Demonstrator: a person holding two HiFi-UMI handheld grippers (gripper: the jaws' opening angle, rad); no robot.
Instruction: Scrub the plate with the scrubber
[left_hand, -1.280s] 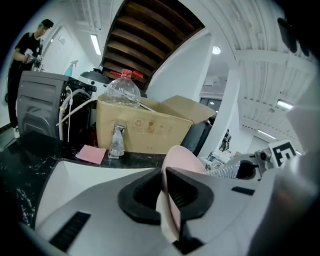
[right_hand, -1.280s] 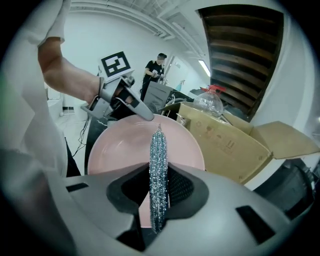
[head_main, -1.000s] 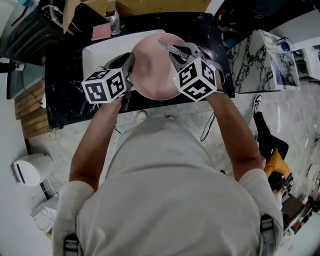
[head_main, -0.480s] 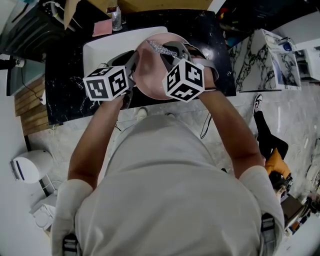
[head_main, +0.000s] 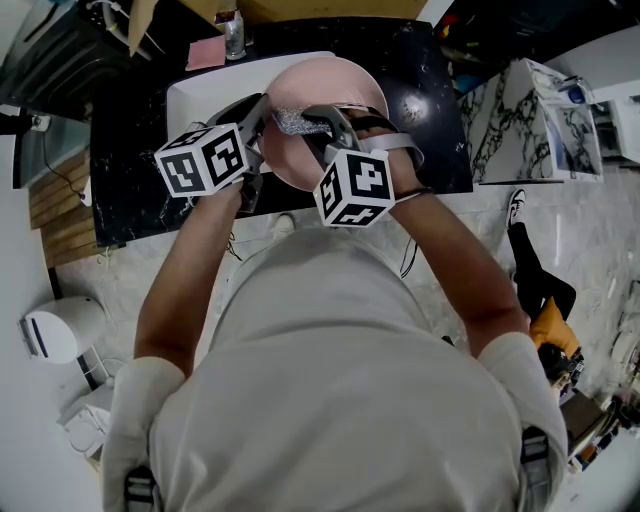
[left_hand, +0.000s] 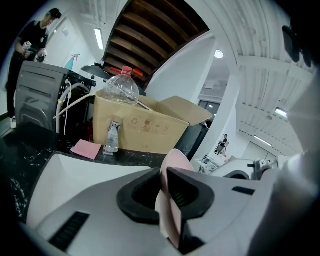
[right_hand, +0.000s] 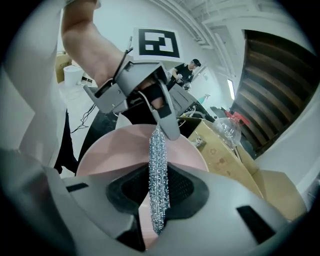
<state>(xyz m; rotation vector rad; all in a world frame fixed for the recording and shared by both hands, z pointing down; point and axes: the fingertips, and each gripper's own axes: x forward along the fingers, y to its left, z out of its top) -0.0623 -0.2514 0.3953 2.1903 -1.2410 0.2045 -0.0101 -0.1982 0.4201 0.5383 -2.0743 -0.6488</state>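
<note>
Our left gripper holds the round pink plate by its rim at upper centre, its jaws just eased wider yet clamped on it. Our right gripper, jaws pinching the silver mesh scrubber, has slid leftward across the plate

Black counter, pink cloth, bottle

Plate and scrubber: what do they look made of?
The plate is pale pink and smooth, with an even low sheen and a thin rim. It looks like plastic or melamine, though glazed ceramic can't be ruled out. The scrubber is a silvery, glittering knitted mesh pressed into a flat strip. It reads as metal wire or metallic-film yarn; which one is unclear.
</note>
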